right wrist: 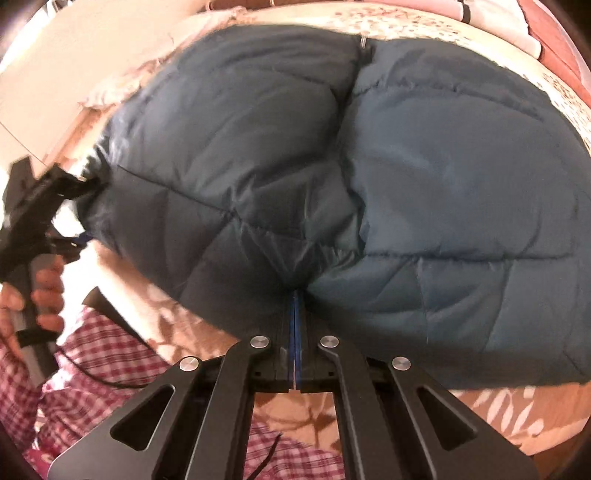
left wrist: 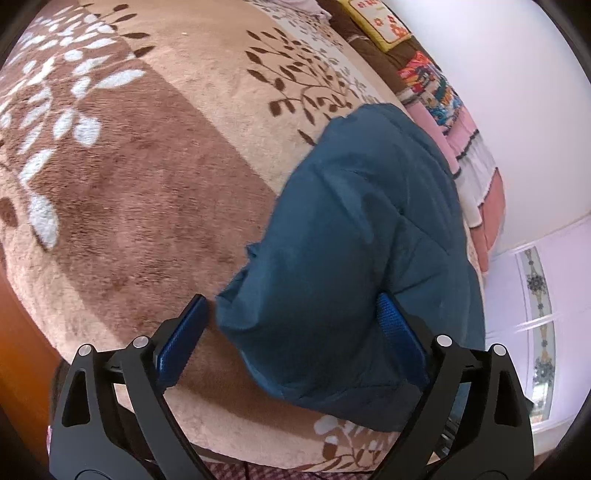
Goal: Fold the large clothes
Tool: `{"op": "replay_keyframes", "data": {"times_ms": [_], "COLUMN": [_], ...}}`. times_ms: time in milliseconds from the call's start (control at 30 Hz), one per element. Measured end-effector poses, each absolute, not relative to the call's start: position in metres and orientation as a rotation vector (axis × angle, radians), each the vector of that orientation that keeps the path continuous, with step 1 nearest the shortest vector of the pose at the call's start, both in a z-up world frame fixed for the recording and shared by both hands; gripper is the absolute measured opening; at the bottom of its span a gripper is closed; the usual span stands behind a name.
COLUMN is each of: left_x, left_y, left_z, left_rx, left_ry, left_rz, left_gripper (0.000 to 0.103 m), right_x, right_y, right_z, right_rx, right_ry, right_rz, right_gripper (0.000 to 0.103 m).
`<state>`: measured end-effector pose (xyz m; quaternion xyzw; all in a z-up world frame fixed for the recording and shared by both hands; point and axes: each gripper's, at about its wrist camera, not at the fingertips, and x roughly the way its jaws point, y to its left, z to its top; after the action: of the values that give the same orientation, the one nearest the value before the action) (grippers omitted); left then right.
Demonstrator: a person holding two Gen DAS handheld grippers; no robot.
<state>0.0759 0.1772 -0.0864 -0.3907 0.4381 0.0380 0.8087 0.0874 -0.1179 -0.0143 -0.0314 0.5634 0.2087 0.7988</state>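
Right tool (right wrist: 294,306): pads pressed together, pinching the near hem of the dark teal quilted padded jacket (right wrist: 406,177).
Left tool (left wrist: 291,332): pads wide apart, straddling a jacket fold, gripping nothing.
Jacket: ahead of both tools, spread on the brown leaf-patterned plush bed blanket (left wrist: 147,192).
Risk: slick, puffy fabric may slip from the one-sided pinch, springing the fold open.

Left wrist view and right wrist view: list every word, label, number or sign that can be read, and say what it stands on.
No text can be read in either view.
Yellow-edged cushion: red marks in its top panel, too blurred to read.
Colourful printed fabric: bright lettering-like shapes, too small and distorted to read.
Blue quilted jacket: no label or brand shows.
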Motion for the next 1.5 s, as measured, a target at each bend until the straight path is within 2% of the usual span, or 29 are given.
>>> {"op": "replay_keyframes", "data": {"times_ms": [67,133,167,200,233,333,433,667,1033,1500], "left_x": [0.077,0.078,0.078,0.079,0.079,0.08,0.079,0.077,0.075,0.065], "left_y": [0.172,0.163,0.156,0.152,0.146,0.135,0.13,0.131,0.127,0.123], "left_z": [-0.083,-0.076,-0.071,-0.067,-0.063,-0.054,-0.046,-0.039,-0.035,-0.014], "left_rx": [-0.818,-0.761,-0.711,-0.672,-0.628,-0.541,-0.494,-0.477,-0.454,-0.515], "left_ry": [0.926,0.906,0.896,0.891,0.887,0.877,0.869,0.861,0.846,0.799], "left_rz": [0.071,0.052,0.054,0.054,0.061,0.087,0.103,0.112,0.121,0.035], "left_gripper": [0.079,0.055,0.051,0.041,0.035,0.025,0.021,0.018,0.017,0.015], "right_x": [0.093,0.095,0.095,0.095,0.095,0.094,0.095,0.094,0.094,0.137], "right_y": [-0.115,-0.114,-0.114,-0.114,-0.114,-0.115,-0.116,-0.121,-0.141,-0.119], "right_z": [-0.021,-0.024,-0.024,-0.024,-0.024,-0.025,-0.027,-0.028,0.033,-0.017], "right_rx": [-0.079,-0.076,-0.074,-0.073,-0.072,-0.06,-0.053,-0.03,0.042,-0.006], "right_ry": [1.225,1.233,1.235,1.234,1.232,1.23,1.231,1.248,1.133,1.253], "right_rz": [0.444,0.442,0.442,0.444,0.445,0.445,0.441,0.429,0.451,0.442], "right_gripper": [0.0,0.0,0.0,0.0,0.0,0.0,0.0,0.0,0.0,0.001]}}
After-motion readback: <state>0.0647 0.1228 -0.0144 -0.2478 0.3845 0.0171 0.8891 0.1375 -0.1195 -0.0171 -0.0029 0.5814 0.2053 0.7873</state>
